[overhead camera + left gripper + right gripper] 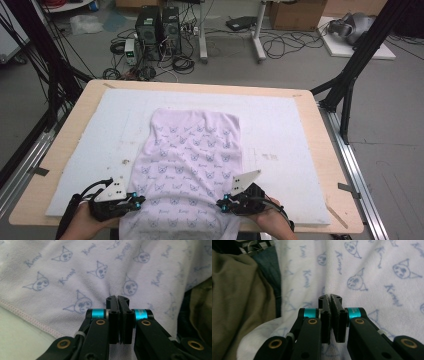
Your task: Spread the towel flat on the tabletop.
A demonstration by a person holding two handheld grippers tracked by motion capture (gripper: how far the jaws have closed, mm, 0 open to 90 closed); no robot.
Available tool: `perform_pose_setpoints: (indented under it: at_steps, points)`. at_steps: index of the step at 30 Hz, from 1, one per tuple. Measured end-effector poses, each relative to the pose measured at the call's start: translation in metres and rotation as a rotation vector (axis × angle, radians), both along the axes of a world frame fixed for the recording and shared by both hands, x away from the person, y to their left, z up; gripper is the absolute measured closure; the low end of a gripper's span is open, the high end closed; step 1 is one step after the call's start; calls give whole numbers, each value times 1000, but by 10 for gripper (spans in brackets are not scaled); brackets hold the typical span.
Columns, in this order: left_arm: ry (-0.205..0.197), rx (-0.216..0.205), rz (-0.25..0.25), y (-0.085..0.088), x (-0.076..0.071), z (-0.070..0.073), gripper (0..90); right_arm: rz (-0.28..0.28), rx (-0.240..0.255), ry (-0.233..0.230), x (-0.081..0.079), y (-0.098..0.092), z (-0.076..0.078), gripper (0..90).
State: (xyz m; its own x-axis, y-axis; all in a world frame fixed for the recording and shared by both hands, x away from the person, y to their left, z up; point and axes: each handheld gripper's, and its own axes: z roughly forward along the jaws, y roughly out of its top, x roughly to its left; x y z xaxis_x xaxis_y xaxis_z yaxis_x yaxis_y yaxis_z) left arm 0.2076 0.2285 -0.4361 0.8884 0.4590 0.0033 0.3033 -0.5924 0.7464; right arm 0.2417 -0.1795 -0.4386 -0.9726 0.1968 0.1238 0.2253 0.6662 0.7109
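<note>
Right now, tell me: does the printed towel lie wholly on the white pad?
No: in the high view the towel hangs over the near edge of the white pad toward the person.

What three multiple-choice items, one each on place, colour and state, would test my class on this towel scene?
1. Where does the towel lie?
A. on the white mat
B. on the floor
C. on a chair

2. What colour is the towel's cat print?
A. red
B. blue
C. green

3. How do the left claw jaws stand?
A. wide apart
B. closed together
C. around a cup

Answers:
1 A, the towel spreads over the mat, its near end hanging off the table edge.
2 B, the left gripper view shows blue faces.
3 B, the jaws meet.
</note>
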Motion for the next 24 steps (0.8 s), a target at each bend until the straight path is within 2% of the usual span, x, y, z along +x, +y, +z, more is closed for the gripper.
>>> perform_pose_setpoints:
  at_steps: [3, 4, 5, 6, 9, 11, 12, 13, 14, 15, 16, 18, 19, 20, 21, 23, 24]
  points:
    - [-4, -23, -22, 4, -12, 6, 864, 24, 40, -4, -14, -3, 5, 840]
    - [-13, -25, -14, 6, -13, 8, 824, 18, 60, -11, -16, -5, 7, 787]
    - [-18, -29, 1, 7, -11, 10, 718, 14, 77, -3, -16, -8, 10, 767]
    - [-18, -34, 8, 8, -9, 10, 665, 3, 82, -9, -15, -11, 11, 737]
    - [-1, -24, 15, 7, 2, 6, 604, -22, 27, -32, -9, -15, 10, 679]
    - [16, 5, -2, 1, 6, 0, 623, -23, -11, -43, -6, -14, 5, 672]
    - [30, 14, -24, -2, 8, -4, 682, -23, -26, -33, -4, -12, 1, 676]
    - [14, 5, -27, -3, 7, -5, 745, -17, -31, -31, -3, -11, -2, 693]
    - [26, 3, -32, -3, 7, -5, 818, -22, -15, -39, -3, -11, -4, 740]
    - [23, 4, -29, -3, 7, -5, 846, -10, -10, -23, -2, -11, -4, 802]
    - [19, 5, -24, -3, 5, -4, 856, -4, -8, -9, -1, -11, -4, 817]
    - [15, 12, -29, -2, 1, -3, 864, 5, -15, -25, -4, -10, -3, 856]
    - [13, 14, -35, -1, -2, -3, 866, 20, -16, -18, -5, -10, -1, 867]
    - [13, 8, -40, 0, -6, -2, 866, 41, 0, -3, -7, -11, 0, 868]
    - [13, -1, -45, 2, -10, -1, 864, 48, 13, -10, -10, -12, 2, 865]
    - [7, -19, -41, 5, -11, 3, 844, 34, 37, -30, -11, -16, 9, 839]
    - [-7, -23, -24, 6, -9, 4, 785, 6, 46, -39, -9, -20, 12, 813]
